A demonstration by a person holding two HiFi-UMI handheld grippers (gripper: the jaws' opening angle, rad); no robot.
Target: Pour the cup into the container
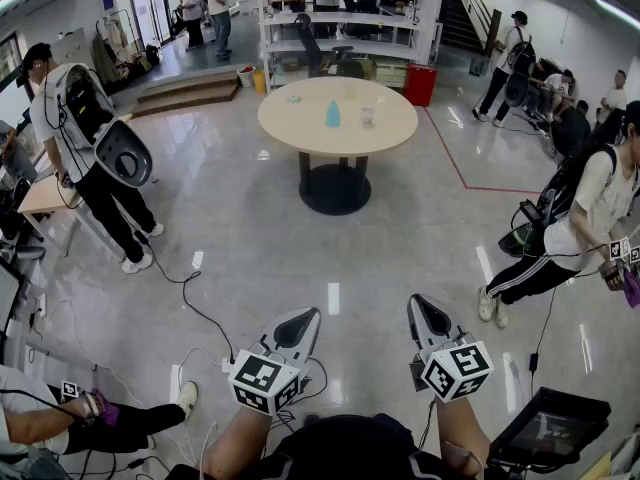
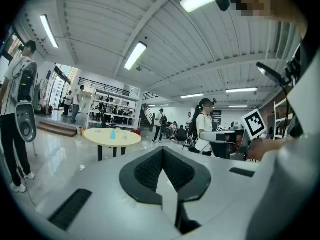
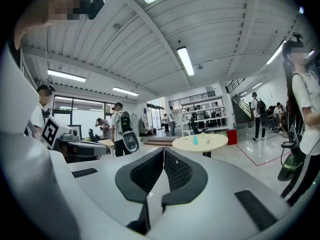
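Both claws are being held low and near the body: the left gripper (image 1: 298, 323) and the right gripper (image 1: 428, 313), each with jaws pressed together on nothing. The clear cup (image 1: 368, 117) is being shown upright, far ahead on the round table (image 1: 300, 123), well apart from both, just right of a blue bottle (image 1: 333, 114). A small pale dish (image 1: 293, 98), possibly the container, is set further left. The right gripper is being judged nearer. Only bare floor (image 1: 330, 258) is being seen between; a black cable (image 1: 190, 303) and a standing person (image 1: 85, 158) are being shown off to the left.
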